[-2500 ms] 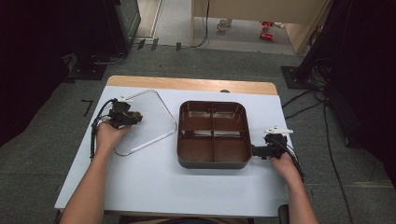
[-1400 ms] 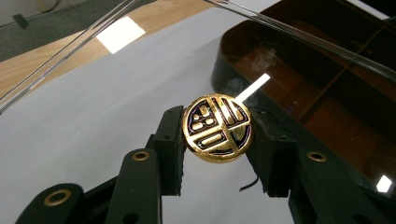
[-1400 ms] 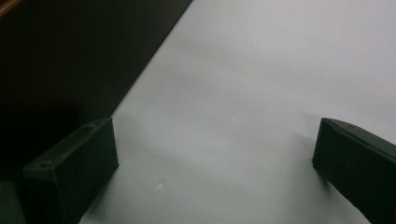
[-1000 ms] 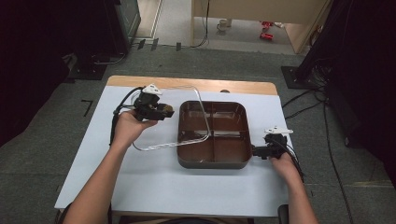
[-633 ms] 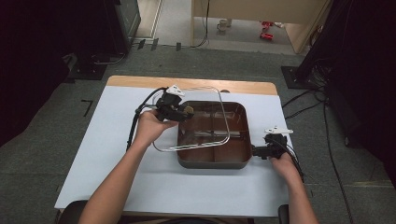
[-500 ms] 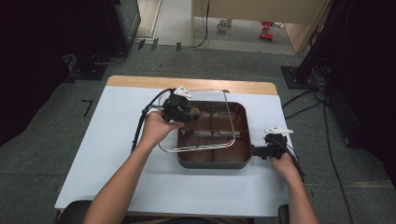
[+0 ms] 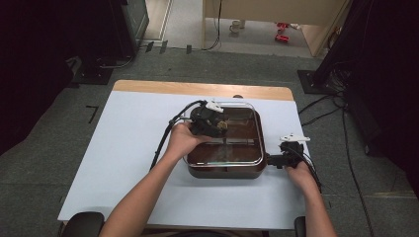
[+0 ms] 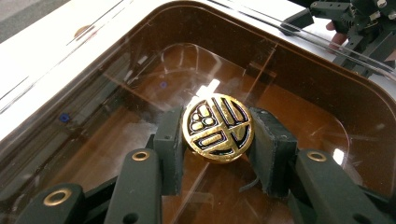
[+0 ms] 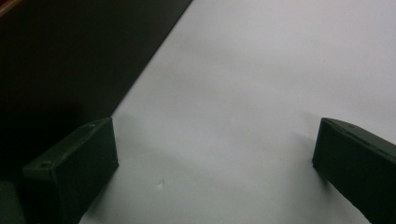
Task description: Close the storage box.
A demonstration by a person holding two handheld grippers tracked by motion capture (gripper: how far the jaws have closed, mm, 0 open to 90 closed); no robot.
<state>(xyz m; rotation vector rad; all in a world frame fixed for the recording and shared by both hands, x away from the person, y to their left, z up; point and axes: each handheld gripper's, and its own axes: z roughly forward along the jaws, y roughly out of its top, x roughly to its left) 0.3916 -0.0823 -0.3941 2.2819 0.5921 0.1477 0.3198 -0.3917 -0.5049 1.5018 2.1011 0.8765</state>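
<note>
White sheeting covers our table (image 7: 123,163), and on it sits the brown divided tray (image 7: 225,170). Our left gripper (image 8: 217,140) is clamped on the gold knob (image 8: 217,127) of the clear lid (image 7: 247,148), which lies over the tray. Our right gripper (image 9: 215,172) rests just beside the tray's right edge, jaws wide apart over bare sheeting.

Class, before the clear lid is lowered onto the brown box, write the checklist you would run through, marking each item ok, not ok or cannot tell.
1. Left gripper clamped on the lid's gold knob: ok, a pad sits on each side of it.
2. Clear lid over the brown box: ok, it covers most of the box.
3. Lid edges lined up with the box rim: cannot tell.
4. Lid seated flat: cannot tell.
5. Right gripper clear of the lid: ok, open over the white table beside the box's right edge.
</note>
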